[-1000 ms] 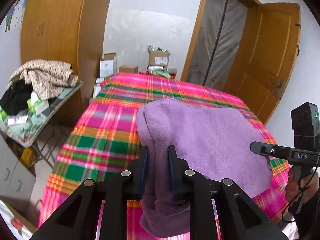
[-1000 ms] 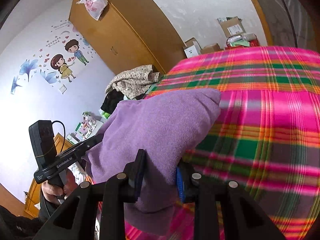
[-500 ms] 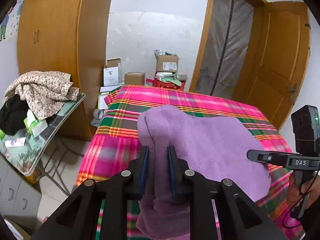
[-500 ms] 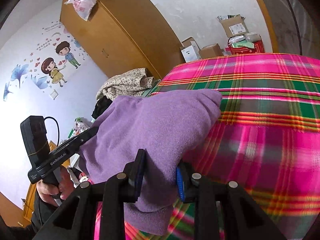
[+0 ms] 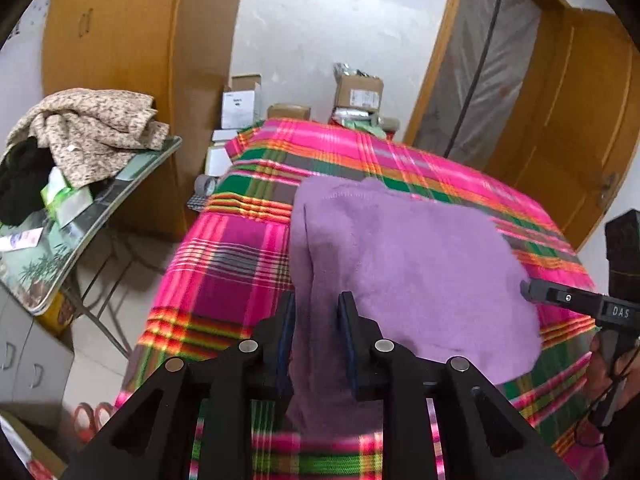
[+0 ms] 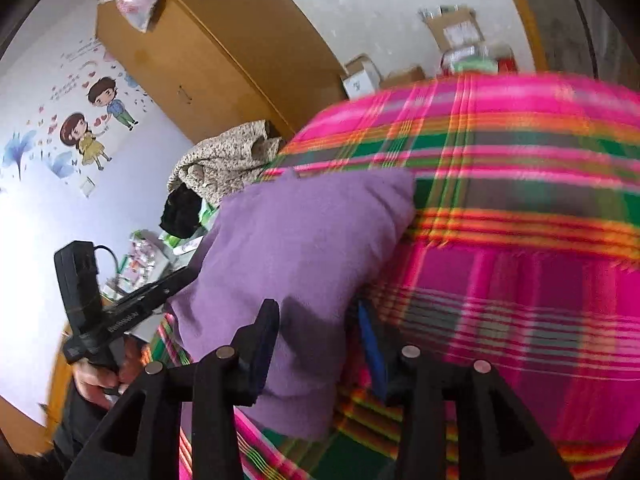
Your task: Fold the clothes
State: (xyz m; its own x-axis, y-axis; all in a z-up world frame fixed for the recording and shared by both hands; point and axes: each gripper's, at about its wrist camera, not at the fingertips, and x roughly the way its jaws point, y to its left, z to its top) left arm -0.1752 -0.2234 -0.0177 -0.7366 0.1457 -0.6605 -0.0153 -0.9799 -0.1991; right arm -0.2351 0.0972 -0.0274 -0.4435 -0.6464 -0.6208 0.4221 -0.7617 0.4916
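Observation:
A folded purple garment [image 5: 400, 264] rests on the pink and green plaid cloth [image 5: 240, 264]. My left gripper [image 5: 316, 312] is shut on the garment's near left edge, with cloth bunched between the pads and hanging below them. In the right wrist view, the purple garment [image 6: 304, 240] lies between the fingers of my right gripper [image 6: 318, 320]. Its jaws stand apart, with a dark gap beside the blue right pad [image 6: 370, 344]. Each gripper shows in the other's view: the right gripper [image 5: 530, 290] at the garment's right edge, the left gripper [image 6: 176, 284] at its left edge.
A side table [image 5: 92, 220] on the left holds a speckled garment [image 5: 92, 128], black cloth and small packets. Cardboard boxes [image 5: 358, 94] stand beyond the plaid surface by the wall. A wooden wardrobe [image 5: 132, 40] is at left and a door [image 5: 568, 120] at right.
Both grippers have come down towards the plaid cloth with the garment. The right gripper's jaws have spread wider around the cloth. The left jaws keep the same grip.

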